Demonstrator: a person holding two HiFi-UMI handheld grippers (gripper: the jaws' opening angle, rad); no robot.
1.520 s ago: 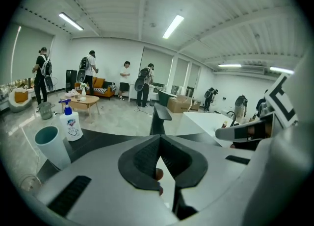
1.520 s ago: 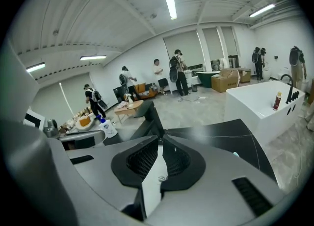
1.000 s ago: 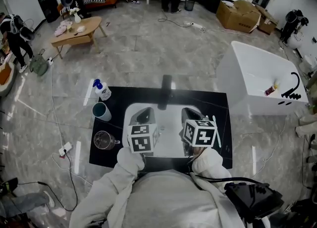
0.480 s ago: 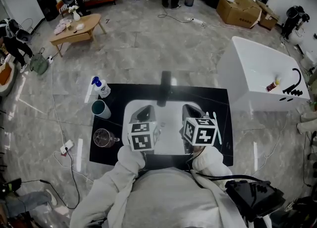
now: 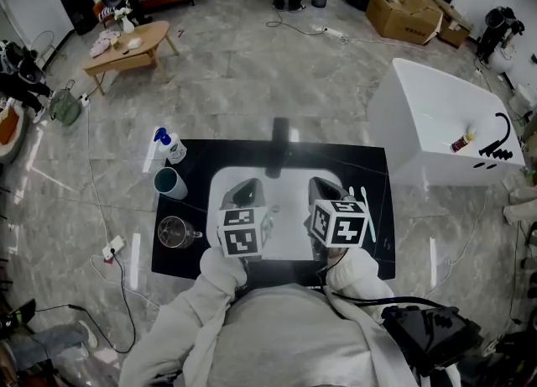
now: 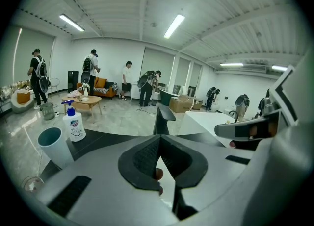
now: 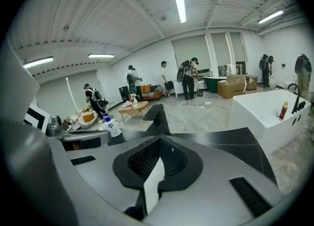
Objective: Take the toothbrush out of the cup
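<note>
Looking down from the head view, a black surface [image 5: 373, 167] carries a white sink [image 5: 285, 213], and both grippers are held over the basin. The left gripper [image 5: 243, 195] and right gripper [image 5: 324, 192] point toward the faucet [image 5: 278, 152].

Only this view shows the toothbrush [image 5: 367, 216]. It is a thin white item lying flat on the surface just right of the sink, well apart from the teal cup [image 5: 170, 184] at the left side. A pump bottle [image 5: 172, 150] stands behind the cup and a clear glass [image 5: 174, 232] in front of it.

The left gripper view adds that the cup stands upright; its rim shows, its depth does not. The same view shows the left fingers [image 6: 142, 159] clenched tip to tip on nothing. The right gripper view shows the right fingers [image 7: 142, 161] likewise clenched and empty. Of the left-hand group, only the pump bottle appears there.

The toothbrush is too small to tell its bristle end. The glass is cut off at the lower left corner of the left gripper view.
</note>
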